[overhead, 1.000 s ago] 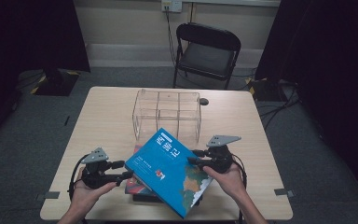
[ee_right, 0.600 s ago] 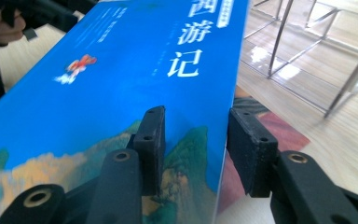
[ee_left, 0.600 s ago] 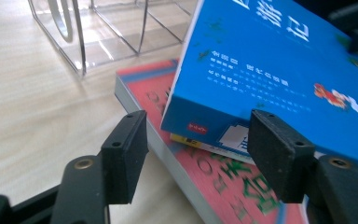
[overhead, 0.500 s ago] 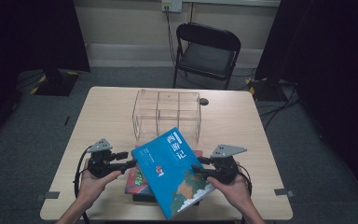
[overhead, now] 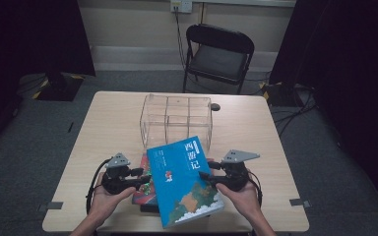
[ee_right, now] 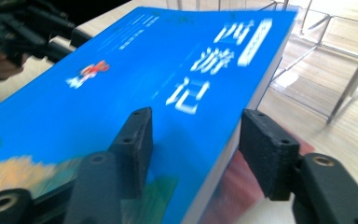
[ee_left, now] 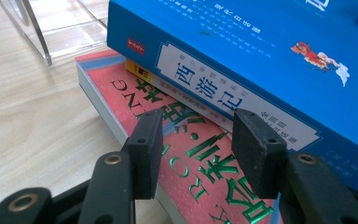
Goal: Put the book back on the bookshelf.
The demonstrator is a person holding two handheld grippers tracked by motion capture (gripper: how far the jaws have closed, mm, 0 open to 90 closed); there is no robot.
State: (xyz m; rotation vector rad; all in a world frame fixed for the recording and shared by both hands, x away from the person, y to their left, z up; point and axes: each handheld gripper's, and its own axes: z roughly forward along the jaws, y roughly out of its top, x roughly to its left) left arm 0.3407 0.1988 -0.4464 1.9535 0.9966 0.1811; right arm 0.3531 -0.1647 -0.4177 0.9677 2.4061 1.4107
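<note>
A blue book (overhead: 184, 179) with white Chinese characters on its cover lies tilted on a stack of books. Its left side rests over a red book (overhead: 140, 189) with green lettering. My left gripper (overhead: 143, 178) is at the stack's left side. Its jaws have just been closing and stand open above the red book (ee_left: 191, 154), just short of the blue book's spine (ee_left: 242, 93), with nothing pinched. My right gripper (overhead: 205, 172) is at the blue book's right edge. Its jaws (ee_right: 196, 135) have just been opening and straddle that edge (ee_right: 242, 112), with a gap beside the pages.
A clear acrylic box (overhead: 175, 118) with compartments stands mid-table, just beyond the books. A small dark object (overhead: 215, 106) lies by its far right corner. A black folding chair (overhead: 219, 54) stands behind the wooden table (overhead: 103, 128).
The blue book has swung from a diamond pose to point its top at the clear box and has sunk toward the stack. My left gripper moved right toward the books; the right drew slightly nearer.
</note>
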